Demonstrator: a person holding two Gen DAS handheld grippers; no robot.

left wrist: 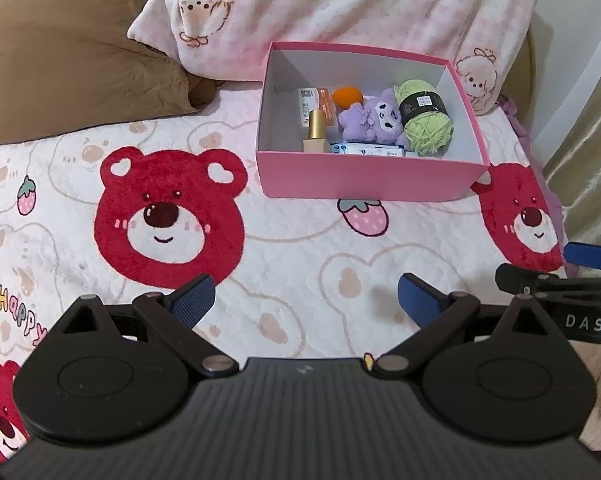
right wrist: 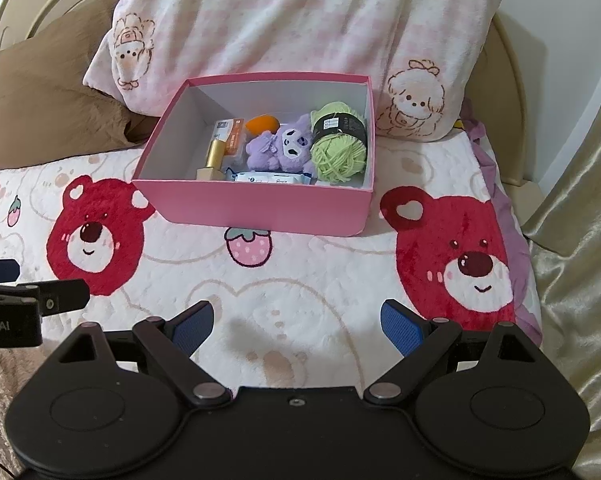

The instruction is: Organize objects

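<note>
- Two grippers hover side by side over the blanket (left wrist: 300,248), both angled down. The left gripper (left wrist: 306,300) has its jaws spread wide with nothing between them; the right gripper (right wrist: 298,322) is just as wide and just as empty.
- Beyond them sits the pink box (right wrist: 260,208), against the pillow (right wrist: 300,20). Inside: a gold-capped bottle (right wrist: 213,156), an orange-and-white carton (right wrist: 230,134), an orange sponge (right wrist: 262,124), a purple plush (right wrist: 280,146), green yarn (right wrist: 338,152) and a wipes pack (right wrist: 270,178).
- No loose object shows on the blanket, so I'd judge the sorting about done.
- Best move now: keep the jaws apart and clear of the box rim; grabbing the soft blanket would shift the box.
- Readable writing: "Happy" (left wrist: 18,314) on the blanket, "DAS" on the right gripper's body, "oot.AI" on the left's. Box labels are too small to read.
</note>
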